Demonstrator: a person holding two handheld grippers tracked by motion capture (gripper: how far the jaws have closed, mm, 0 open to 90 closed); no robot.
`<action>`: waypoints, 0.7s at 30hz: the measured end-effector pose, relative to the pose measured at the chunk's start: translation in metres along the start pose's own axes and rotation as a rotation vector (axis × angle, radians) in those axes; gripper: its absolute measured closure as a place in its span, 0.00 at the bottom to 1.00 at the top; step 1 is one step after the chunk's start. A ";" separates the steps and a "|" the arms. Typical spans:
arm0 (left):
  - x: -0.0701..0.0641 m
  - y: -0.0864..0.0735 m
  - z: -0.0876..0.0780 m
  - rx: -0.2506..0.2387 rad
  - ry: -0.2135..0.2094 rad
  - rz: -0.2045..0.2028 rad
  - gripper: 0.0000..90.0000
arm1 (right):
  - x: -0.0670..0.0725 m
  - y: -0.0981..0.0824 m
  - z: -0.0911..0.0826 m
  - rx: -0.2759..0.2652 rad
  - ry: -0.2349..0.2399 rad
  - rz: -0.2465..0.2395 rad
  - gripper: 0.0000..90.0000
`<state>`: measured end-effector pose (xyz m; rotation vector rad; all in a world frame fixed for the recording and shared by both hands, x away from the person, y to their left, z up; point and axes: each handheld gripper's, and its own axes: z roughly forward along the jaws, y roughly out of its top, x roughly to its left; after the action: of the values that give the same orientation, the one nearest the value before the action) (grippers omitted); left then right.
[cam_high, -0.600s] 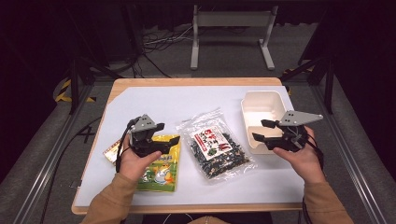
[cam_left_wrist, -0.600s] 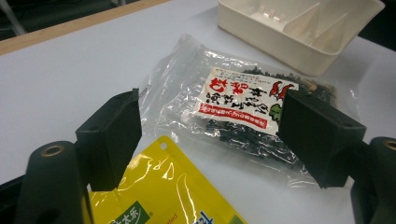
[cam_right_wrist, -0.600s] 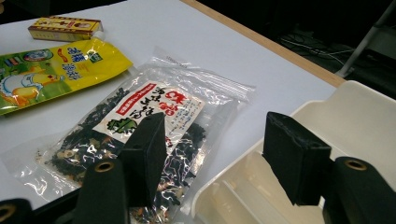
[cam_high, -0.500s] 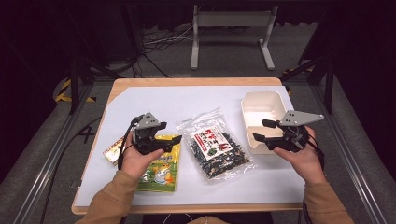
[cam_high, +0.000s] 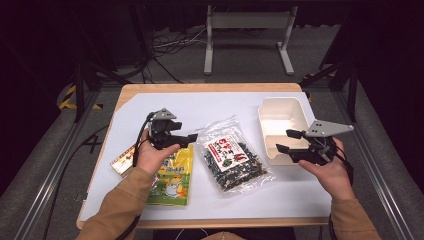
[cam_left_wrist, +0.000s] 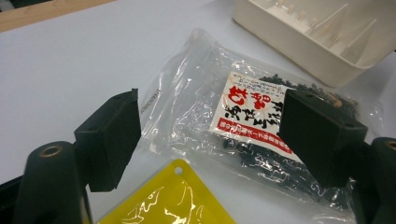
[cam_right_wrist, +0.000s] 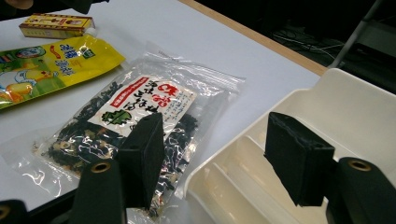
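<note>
I take the clear seaweed bag (cam_high: 231, 157) as my landmark; it lies flat on the white table (cam_high: 210, 107), near the middle, with its red-and-white label facing up.

My left gripper (cam_high: 187, 138) hovers just left of the bag, above the top edge of the yellow pouch (cam_high: 172, 175), and its jaws point toward the bag. In the left gripper view I see the 2 black jaws spread wide with nothing between the pads; the bag (cam_left_wrist: 243, 126) lies on the table beyond them, and the pouch's punched corner (cam_left_wrist: 173, 200) sits below. I cannot tell from the high view whether the jaws touch the pouch.

My right gripper (cam_high: 286, 141) is to the right of the bag, over the near left rim of the cream tray (cam_high: 280, 107), which stands just right of the bag. Its jaws are also spread and hold nothing. In the right gripper view one jaw stands in front of the bag (cam_right_wrist: 135, 112) and the other in front of the tray's (cam_right_wrist: 355, 107) ribbed inside.

Left of the bag, past the pouch, a small yellow box (cam_high: 124, 161) lies near the table's left edge; I also see it (cam_right_wrist: 56, 25) in the right gripper view, beyond the pouch (cam_right_wrist: 51, 63).
</note>
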<state>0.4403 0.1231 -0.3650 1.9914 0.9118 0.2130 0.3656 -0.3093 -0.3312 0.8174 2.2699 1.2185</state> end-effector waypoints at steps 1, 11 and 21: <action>0.001 0.001 0.002 -0.001 -0.001 -0.004 0.24 | 0.000 0.000 -0.001 0.000 -0.001 0.002 0.42; 0.015 0.008 0.024 0.068 0.022 -0.052 0.23 | 0.000 -0.004 -0.004 0.005 -0.010 0.006 0.41; 0.030 0.007 0.049 0.155 0.022 -0.109 0.18 | 0.000 -0.006 -0.010 0.005 -0.017 0.013 0.40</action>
<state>0.4881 0.1084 -0.3934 2.0771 1.0752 0.1053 0.3575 -0.3175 -0.3310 0.8424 2.2583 1.2068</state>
